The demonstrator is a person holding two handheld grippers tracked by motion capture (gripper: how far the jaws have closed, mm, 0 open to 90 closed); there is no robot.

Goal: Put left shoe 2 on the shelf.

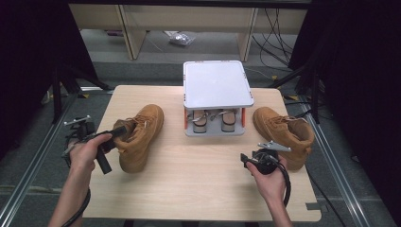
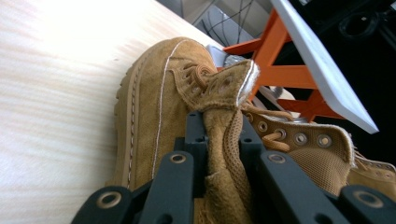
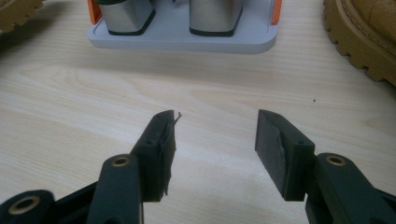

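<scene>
At left of frame, the left gripper (image 1: 118, 131) pinches a tan boot (image 1: 139, 137) by its soft, floppy tongue; the right gripper (image 3: 212, 140) jaws stand open, empty.

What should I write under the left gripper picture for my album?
The left claw pinches a tan boot by its collar on the wooden table.
</scene>
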